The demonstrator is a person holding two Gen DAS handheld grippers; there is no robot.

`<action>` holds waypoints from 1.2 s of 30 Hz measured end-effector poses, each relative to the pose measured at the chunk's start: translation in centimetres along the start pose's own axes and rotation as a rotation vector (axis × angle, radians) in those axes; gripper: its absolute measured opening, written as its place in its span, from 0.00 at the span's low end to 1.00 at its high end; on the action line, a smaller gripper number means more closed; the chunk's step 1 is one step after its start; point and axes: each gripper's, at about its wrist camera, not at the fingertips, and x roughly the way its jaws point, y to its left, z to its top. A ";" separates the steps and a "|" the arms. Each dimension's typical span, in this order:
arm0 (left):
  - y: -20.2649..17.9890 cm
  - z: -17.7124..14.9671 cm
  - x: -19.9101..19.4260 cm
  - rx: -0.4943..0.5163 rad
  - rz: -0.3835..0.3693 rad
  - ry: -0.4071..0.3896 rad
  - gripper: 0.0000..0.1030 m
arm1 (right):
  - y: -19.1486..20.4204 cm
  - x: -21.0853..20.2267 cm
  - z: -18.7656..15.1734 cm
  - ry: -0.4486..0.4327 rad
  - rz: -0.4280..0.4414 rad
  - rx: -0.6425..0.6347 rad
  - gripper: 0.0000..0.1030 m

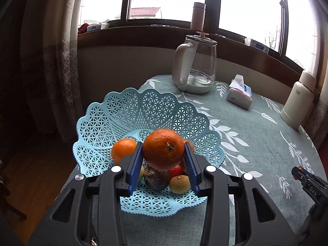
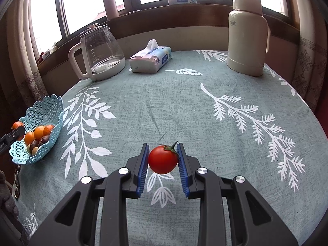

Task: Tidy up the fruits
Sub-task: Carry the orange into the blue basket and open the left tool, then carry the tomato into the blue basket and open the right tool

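My left gripper (image 1: 163, 149) is shut on a large orange (image 1: 162, 146) and holds it just above the light blue lattice basket (image 1: 123, 114). Under it in the basket lie another orange (image 1: 123, 148), a dark brown fruit (image 1: 156, 179), a red fruit (image 1: 176, 170) and a small yellowish fruit (image 1: 180, 184). My right gripper (image 2: 163, 153) is shut on a red tomato (image 2: 163, 160) with a green stem, lifted over the tablecloth. The basket (image 2: 44, 110) shows at the far left of the right wrist view, with the left gripper's tip (image 2: 12, 136) at its edge.
A glass kettle (image 2: 100, 51), a tissue pack (image 2: 151, 58) and a cream thermos (image 2: 248, 34) stand along the back of the round table with a teal leaf-print cloth (image 2: 164, 106). A pink bottle (image 1: 197, 16) sits on the windowsill. The floor drops off left of the basket.
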 end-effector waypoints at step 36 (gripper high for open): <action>8.7 2.1 -3.0 -0.166 0.104 -0.086 0.65 | 17.6 -1.3 1.6 0.080 0.431 -0.260 0.28</action>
